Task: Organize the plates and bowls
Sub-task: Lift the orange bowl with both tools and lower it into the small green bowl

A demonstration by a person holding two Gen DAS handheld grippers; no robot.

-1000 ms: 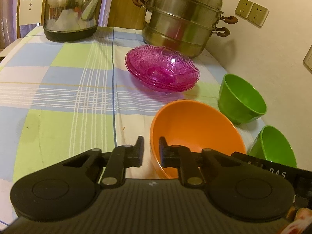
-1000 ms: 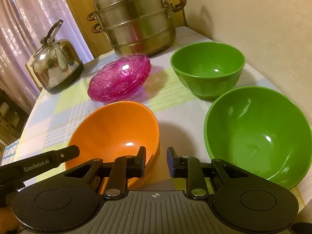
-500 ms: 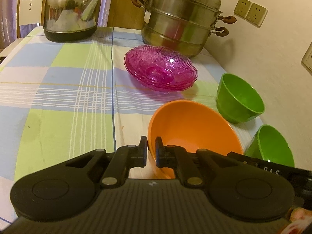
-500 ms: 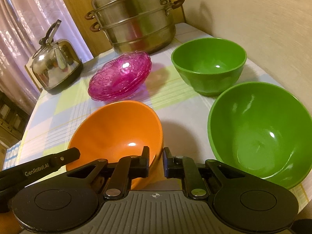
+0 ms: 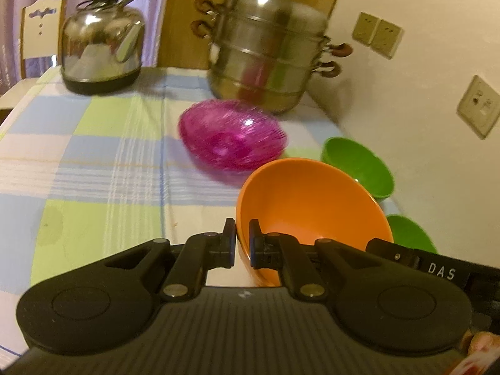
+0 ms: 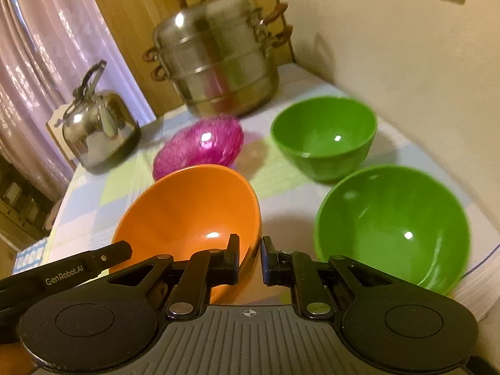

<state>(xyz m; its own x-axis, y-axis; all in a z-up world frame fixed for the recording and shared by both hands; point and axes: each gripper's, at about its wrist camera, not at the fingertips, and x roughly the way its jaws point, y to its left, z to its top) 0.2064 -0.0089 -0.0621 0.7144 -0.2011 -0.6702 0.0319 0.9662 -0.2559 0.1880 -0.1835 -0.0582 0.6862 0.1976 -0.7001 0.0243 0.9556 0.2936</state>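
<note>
Left wrist view: the left hand-held gripper [image 5: 241,240] is clamping the near left rim of the orange bowl [image 5: 307,200], one finger outside the wall, one inside. The bowl is sitting tilted over the checked counter [image 5: 93,162]. The pink glass plates [image 5: 232,134] are lying behind it, before the steel steamer pot [image 5: 268,59]; the kettle [image 5: 101,53] is standing far left.

Right wrist view: the right hand-held gripper [image 6: 250,257] is pinching the orange bowl's [image 6: 190,206] right rim, jaws narrow. The large green bowl [image 6: 393,228] is resting just right; the small green bowl [image 6: 325,137] is sitting behind it.
</note>
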